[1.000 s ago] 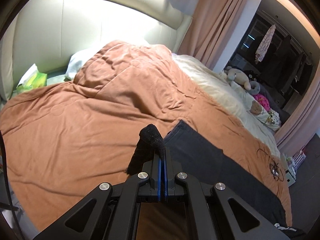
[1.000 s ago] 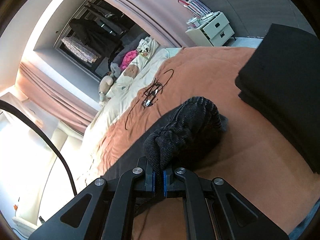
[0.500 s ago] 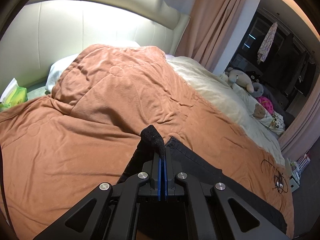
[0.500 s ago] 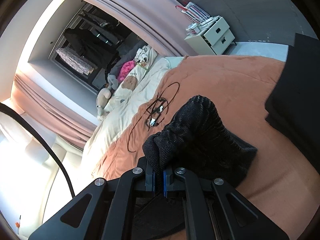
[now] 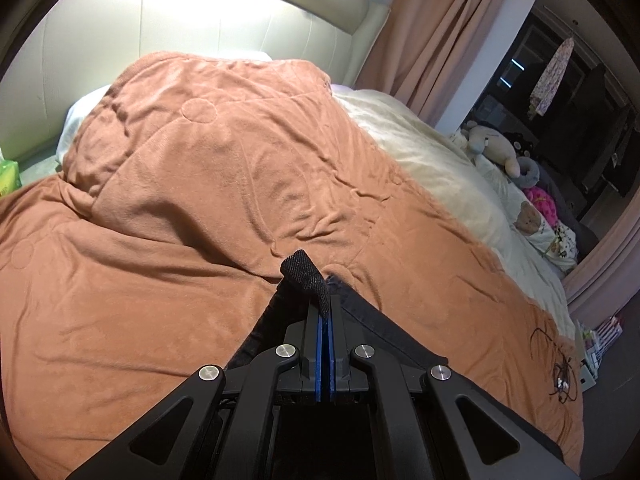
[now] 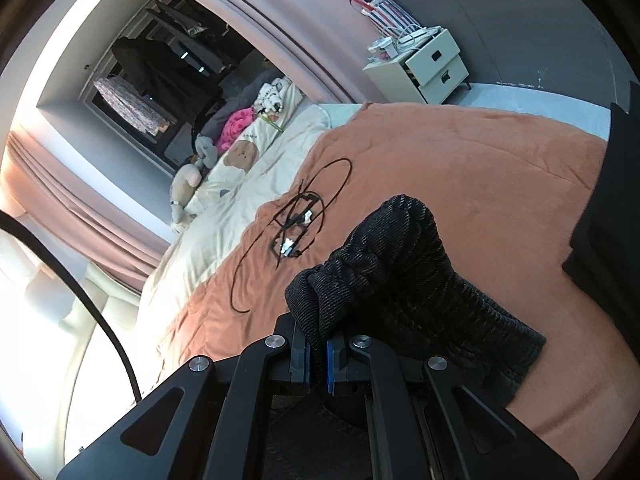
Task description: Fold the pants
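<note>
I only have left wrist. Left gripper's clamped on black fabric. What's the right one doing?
Observer: The right gripper is shut on a bunched, ribbed part of the black pants.
Operator: Anything near it on the bed?
Observer: A second dark fabric pile lies on the orange blanket, at the right edge of that view.
Operator: Beyond the bed?
Observer: A white two-drawer nightstand stands past the bed's far corner.

A home bedroom: an orange duvet covers the bed below a padded headboard, with stuffed toys, pink curtains and a white nightstand beside the bed.
</note>
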`<state>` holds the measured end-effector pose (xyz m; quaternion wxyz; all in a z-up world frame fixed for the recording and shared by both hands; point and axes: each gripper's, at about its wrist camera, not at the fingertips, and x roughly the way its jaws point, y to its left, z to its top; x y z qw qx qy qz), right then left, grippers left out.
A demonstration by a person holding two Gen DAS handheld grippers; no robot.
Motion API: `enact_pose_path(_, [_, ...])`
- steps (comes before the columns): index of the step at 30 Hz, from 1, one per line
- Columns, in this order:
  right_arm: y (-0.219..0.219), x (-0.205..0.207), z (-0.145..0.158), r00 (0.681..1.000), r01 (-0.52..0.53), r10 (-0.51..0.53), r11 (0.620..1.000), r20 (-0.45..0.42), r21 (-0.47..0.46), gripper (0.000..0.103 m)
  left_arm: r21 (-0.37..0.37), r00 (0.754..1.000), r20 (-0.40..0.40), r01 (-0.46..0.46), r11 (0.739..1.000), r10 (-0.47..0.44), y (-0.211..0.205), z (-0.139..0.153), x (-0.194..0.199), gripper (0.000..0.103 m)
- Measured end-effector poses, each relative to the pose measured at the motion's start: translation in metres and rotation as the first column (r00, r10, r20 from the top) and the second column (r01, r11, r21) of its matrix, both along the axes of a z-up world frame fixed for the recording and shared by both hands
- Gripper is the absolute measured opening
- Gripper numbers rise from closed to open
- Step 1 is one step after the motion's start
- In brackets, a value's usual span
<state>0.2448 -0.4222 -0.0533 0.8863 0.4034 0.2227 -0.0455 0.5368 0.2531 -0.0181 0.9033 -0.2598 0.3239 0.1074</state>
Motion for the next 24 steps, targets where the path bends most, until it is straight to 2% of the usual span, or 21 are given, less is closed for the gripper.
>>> enact_pose_path(3, [-0.003, 0.017, -0.004, 1.000, 0.004, -0.003, 1.000, -0.031, 0.019, 0.002, 0.015, 0.999, -0.033, 0.016, 1.000, -0.015, -0.007, -0.013, 0.021, 0.001])
enact_pose_path(7, [0.002, 0.046, -0.007, 0.996, -0.005, 0.001, 0.999, -0.091, -0.036, 0.002, 0.050, 0.993, -0.111, 0.035, 0.998, -0.029, -0.013, -0.038, 0.051, 0.001])
enact_pose_path(10, [0.002, 0.064, -0.008, 0.993, -0.005, 0.000, 0.999, -0.119, -0.041, 0.002, 0.037, 0.988, -0.149, 0.035, 0.999, -0.029, -0.015, -0.054, 0.070, 0.001])
enact_pose_path(15, [-0.001, 0.091, -0.019, 0.986, 0.007, -0.015, 0.999, -0.168, -0.050, 0.002, 0.064, 0.983, -0.177, 0.054, 0.996, -0.042, -0.023, -0.066, 0.100, 0.001])
enact_pose_path(17, [-0.004, 0.100, -0.026, 0.982, 0.023, -0.026, 1.000, -0.185, -0.018, 0.002, 0.044, 0.983, -0.178, 0.053, 0.998, -0.045, -0.024, -0.069, 0.109, 0.001])
enact_pose_path(24, [-0.003, 0.124, -0.034, 0.972, 0.063, -0.069, 0.997, -0.223, -0.033, 0.002, 0.057, 0.975, -0.218, 0.057, 0.997, -0.043, -0.034, -0.086, 0.138, 0.001])
